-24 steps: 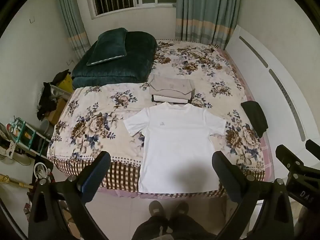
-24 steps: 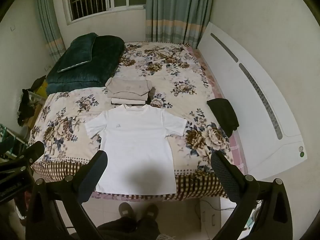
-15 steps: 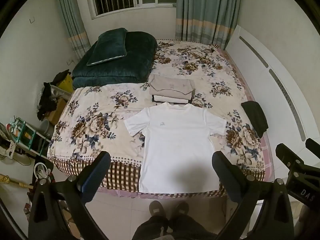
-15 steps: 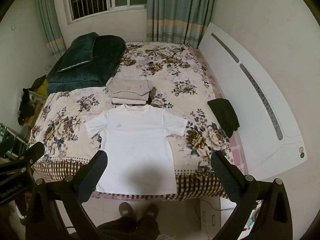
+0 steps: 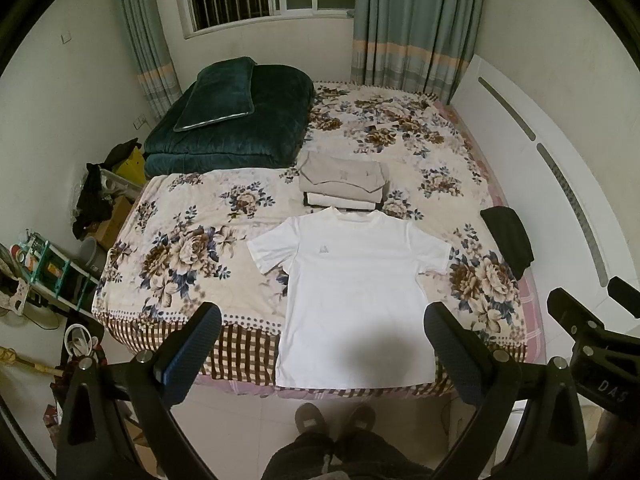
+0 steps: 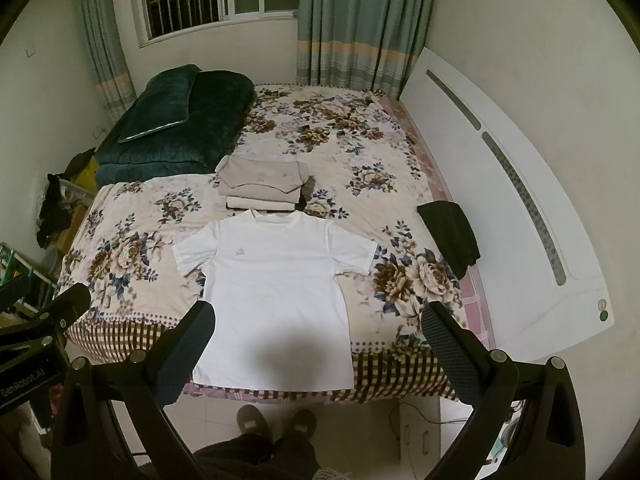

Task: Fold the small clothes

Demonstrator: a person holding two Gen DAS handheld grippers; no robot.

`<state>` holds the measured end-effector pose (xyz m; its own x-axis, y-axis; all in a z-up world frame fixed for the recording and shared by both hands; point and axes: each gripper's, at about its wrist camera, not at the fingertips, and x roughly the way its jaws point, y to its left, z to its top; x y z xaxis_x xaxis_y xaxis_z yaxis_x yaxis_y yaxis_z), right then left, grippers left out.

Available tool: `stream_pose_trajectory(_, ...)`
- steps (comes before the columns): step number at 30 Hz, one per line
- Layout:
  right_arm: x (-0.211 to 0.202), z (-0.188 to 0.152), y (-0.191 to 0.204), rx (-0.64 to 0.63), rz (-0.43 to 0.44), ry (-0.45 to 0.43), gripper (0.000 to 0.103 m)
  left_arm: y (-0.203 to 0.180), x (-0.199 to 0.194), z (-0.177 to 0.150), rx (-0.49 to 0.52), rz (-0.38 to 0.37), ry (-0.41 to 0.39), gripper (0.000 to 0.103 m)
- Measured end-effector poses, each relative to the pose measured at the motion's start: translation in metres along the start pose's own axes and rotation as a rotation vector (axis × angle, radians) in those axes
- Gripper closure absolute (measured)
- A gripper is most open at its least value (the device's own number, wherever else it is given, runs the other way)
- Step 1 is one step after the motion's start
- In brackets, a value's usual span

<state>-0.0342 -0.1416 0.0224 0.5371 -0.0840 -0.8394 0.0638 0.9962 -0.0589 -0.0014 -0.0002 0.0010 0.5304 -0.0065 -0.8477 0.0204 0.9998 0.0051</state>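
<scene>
A white T-shirt [image 5: 352, 284] lies flat, face up, on the floral bedspread [image 5: 180, 248], collar away from me, hem at the bed's near edge; it also shows in the right wrist view [image 6: 276, 288]. Behind its collar sits a stack of folded beige and white clothes [image 5: 344, 184], seen too in the right wrist view [image 6: 264, 184]. My left gripper [image 5: 322, 332] is open and empty, held high above the near edge of the bed. My right gripper [image 6: 318, 330] is open and empty at a similar height.
A folded dark green quilt with a pillow [image 5: 232, 120] lies at the bed's far left. A black garment [image 5: 508, 240] lies on the right edge by the white headboard [image 5: 560, 184]. A cluttered shelf [image 5: 44, 272] stands on the floor at left. My slippered feet [image 5: 332, 420] stand before the bed.
</scene>
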Motion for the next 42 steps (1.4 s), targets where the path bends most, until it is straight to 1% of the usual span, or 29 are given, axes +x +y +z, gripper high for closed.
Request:
stream_pose_trajectory(28,-0.004,0.002,0.001,-0.004,-0.004,-0.006,0.000,0.002,-0.001,-0.001,-0.004,-0.007,-0.008,0.000)
stream_pose_trajectory(29,-0.004,0.002,0.001,-0.005,-0.006,-0.007,0.000,0.000,0.001,0.004,-0.004,-0.007,-0.008,0.000)
stream_pose_trajectory(33,-0.004,0.002,0.001,-0.007,-0.006,-0.007,0.000,0.000,0.001,0.008,-0.002,-0.005,-0.008,0.000)
stream_pose_trajectory(42,-0.005,0.001,0.001,-0.006,-0.005,-0.008,0.000,-0.001,0.001,0.008,-0.004,-0.008,-0.009,0.000)
